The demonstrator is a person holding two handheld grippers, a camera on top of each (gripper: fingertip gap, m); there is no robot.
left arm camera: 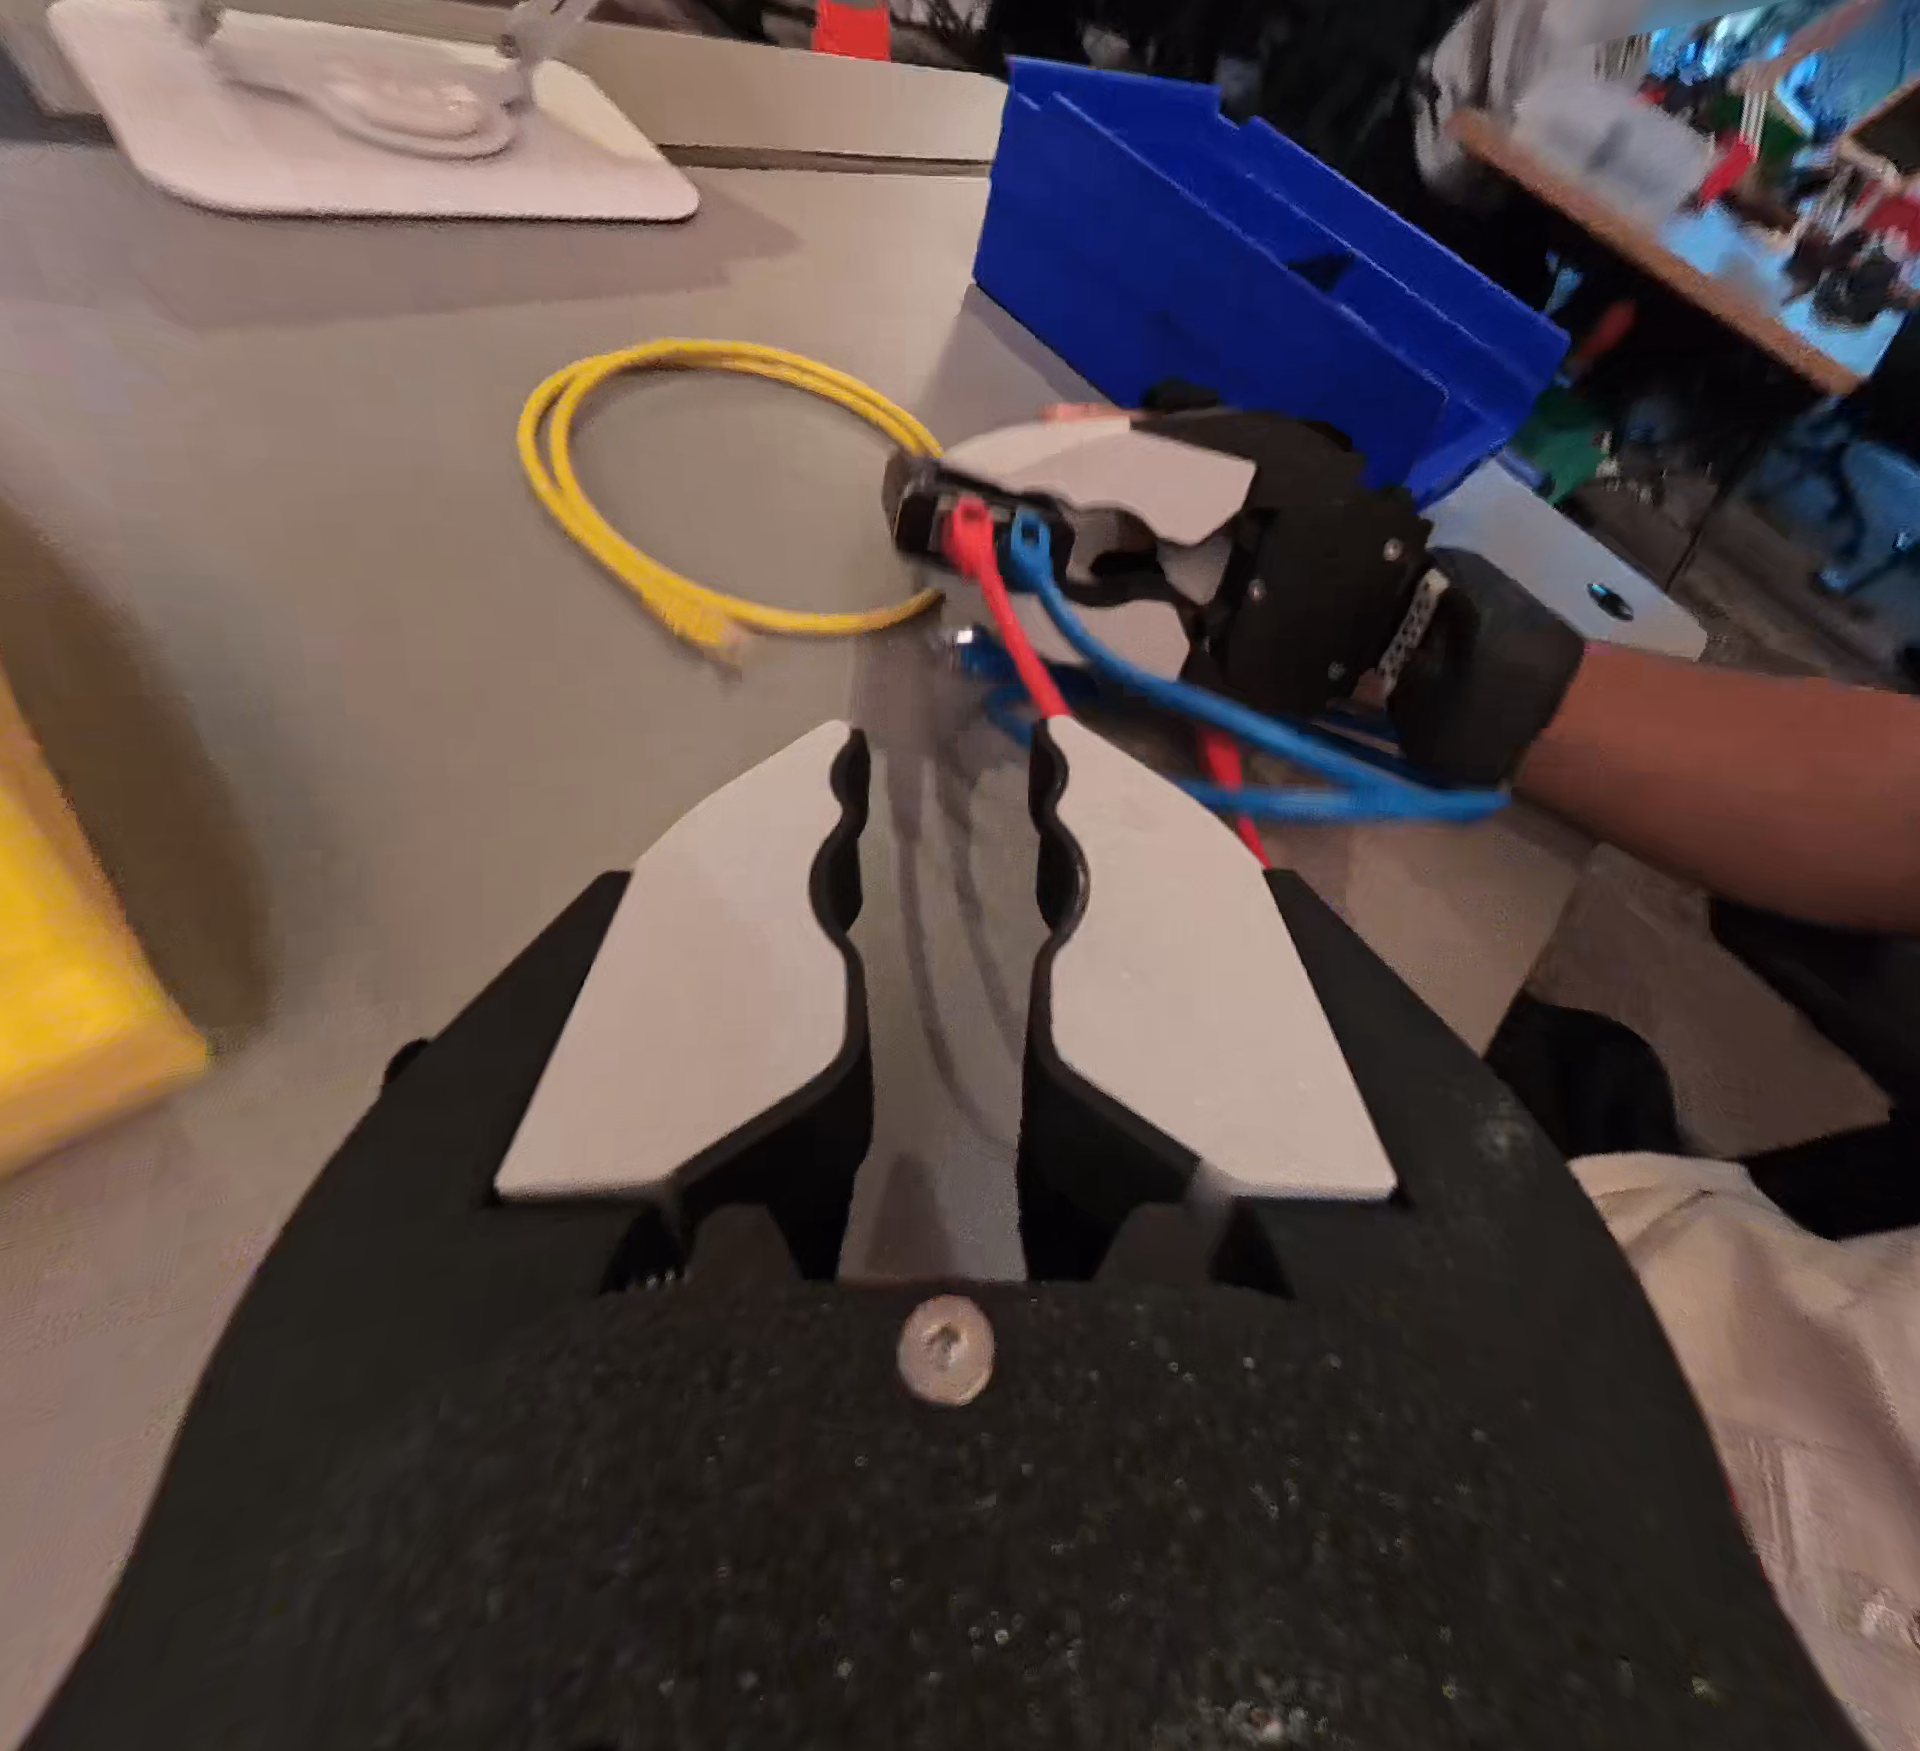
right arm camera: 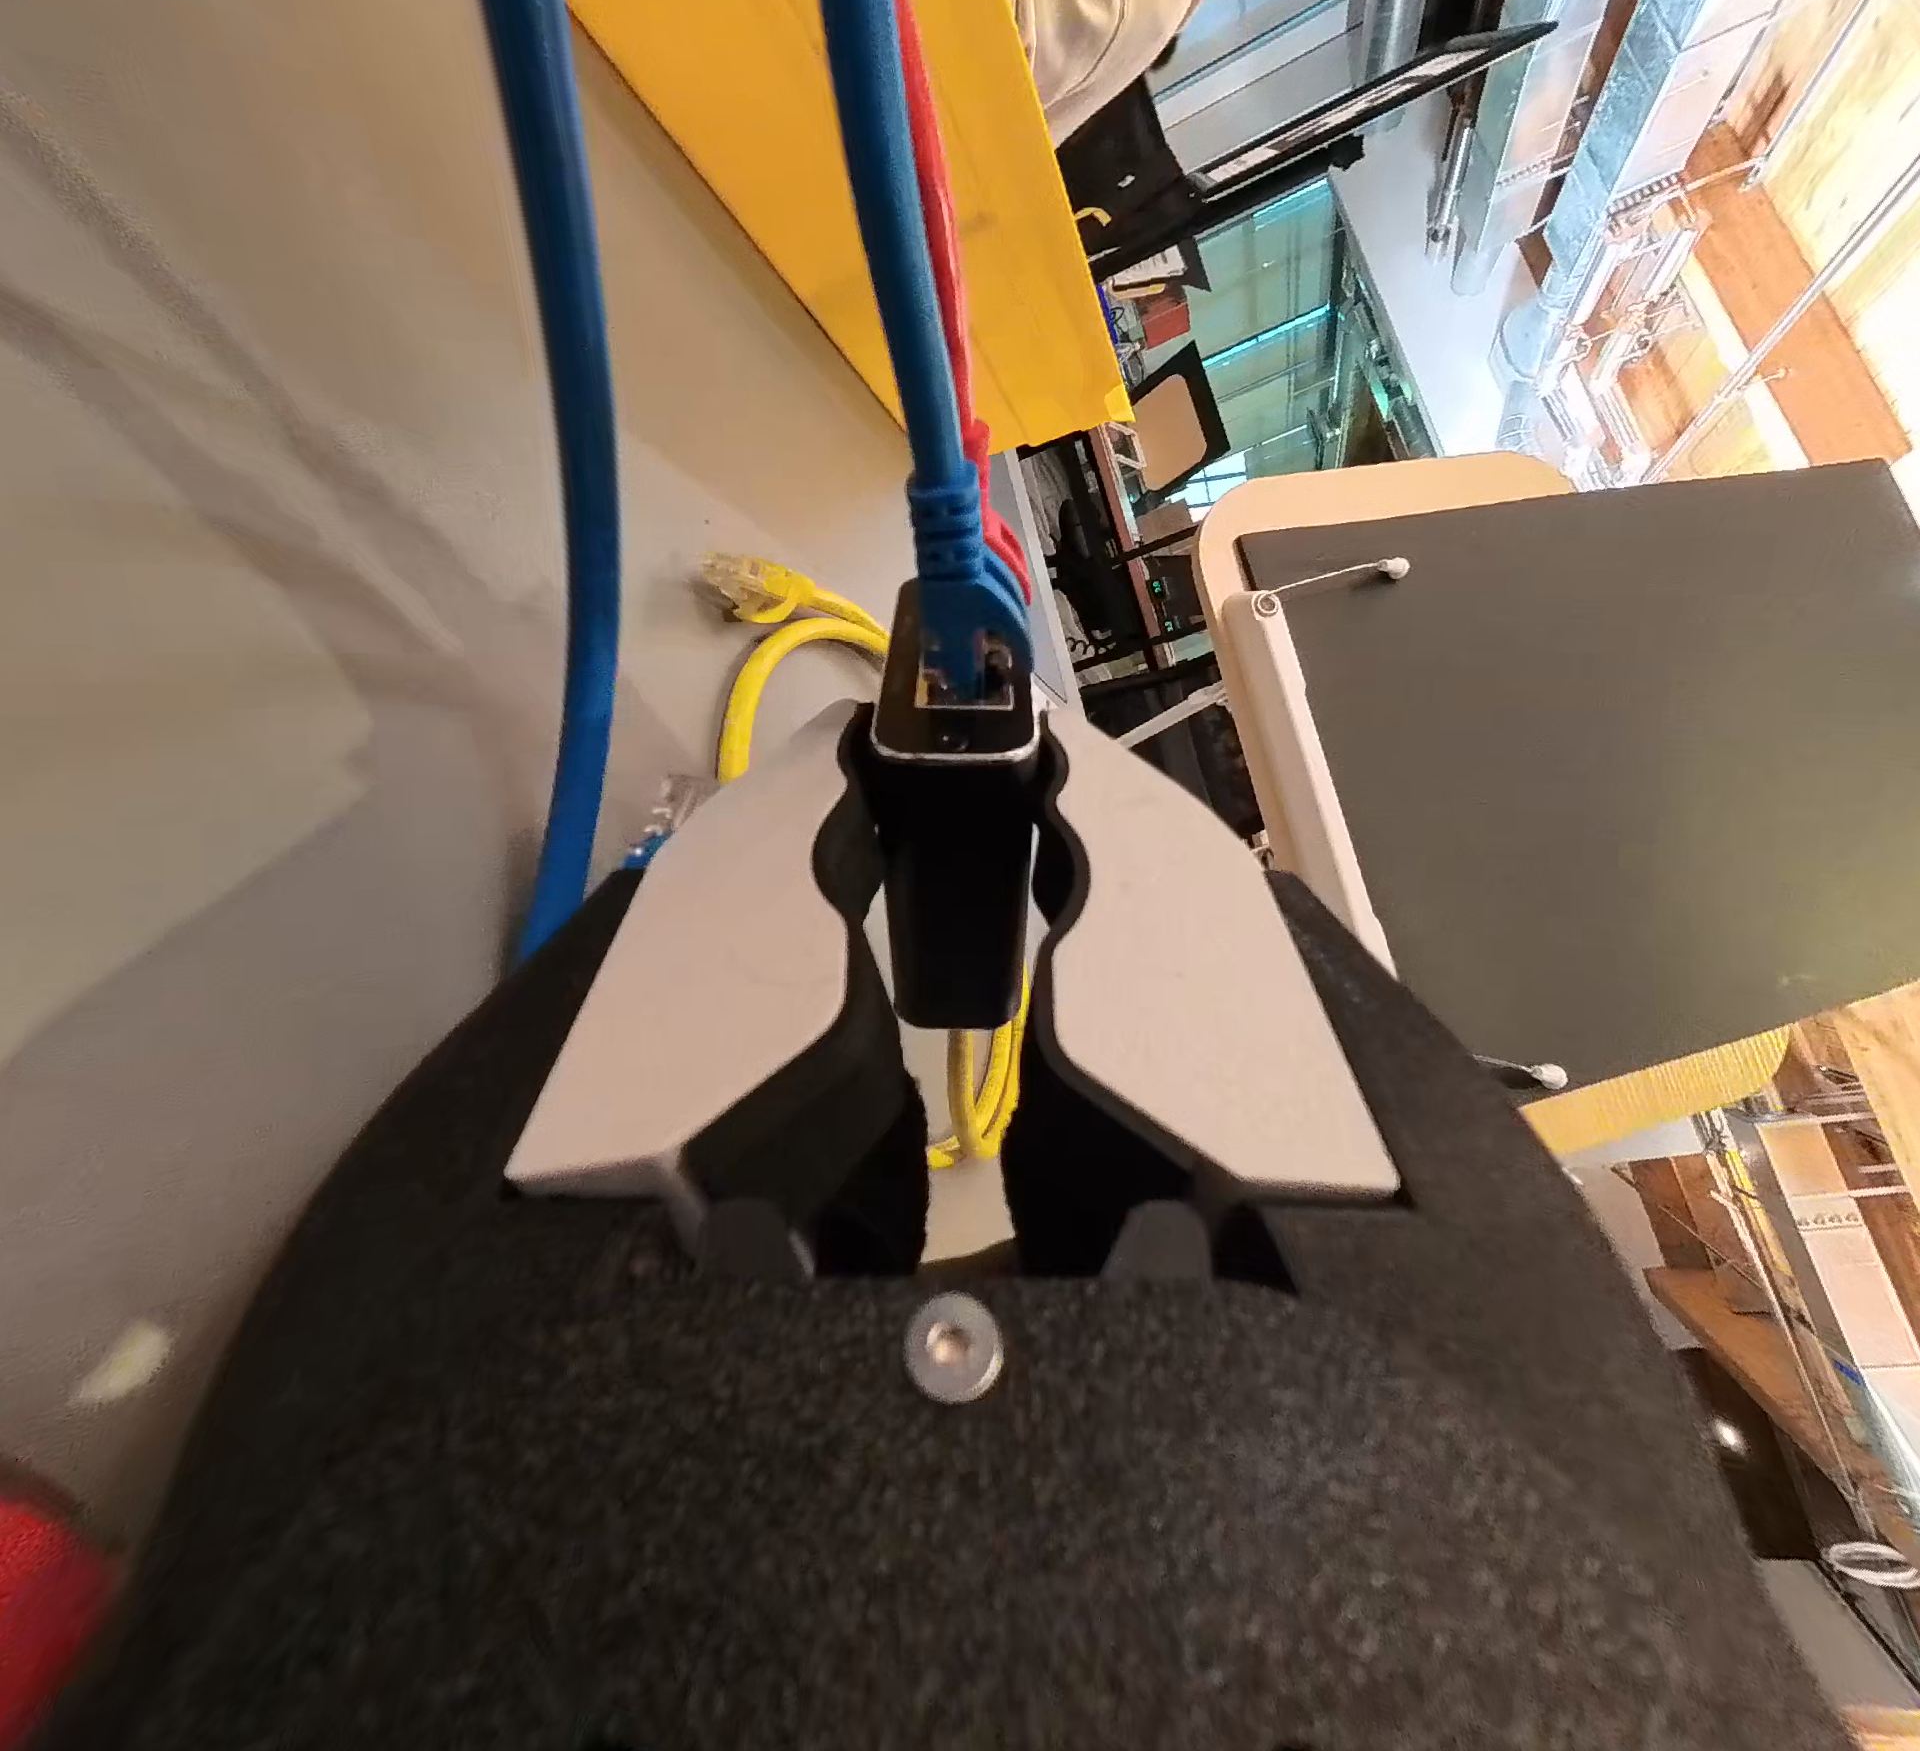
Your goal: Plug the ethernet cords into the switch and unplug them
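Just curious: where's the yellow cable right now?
The yellow cable lies coiled on the grey table, left of the switch, unplugged, in the left wrist view.

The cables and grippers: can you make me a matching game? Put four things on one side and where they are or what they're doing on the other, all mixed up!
Things:
1. yellow cable
2. red cable
3. left gripper
4. right gripper

States:
A. open and empty
B. plugged into the switch
C. lying loose on the table
D. shut on the switch

Pairs: 1-C, 2-B, 3-A, 4-D
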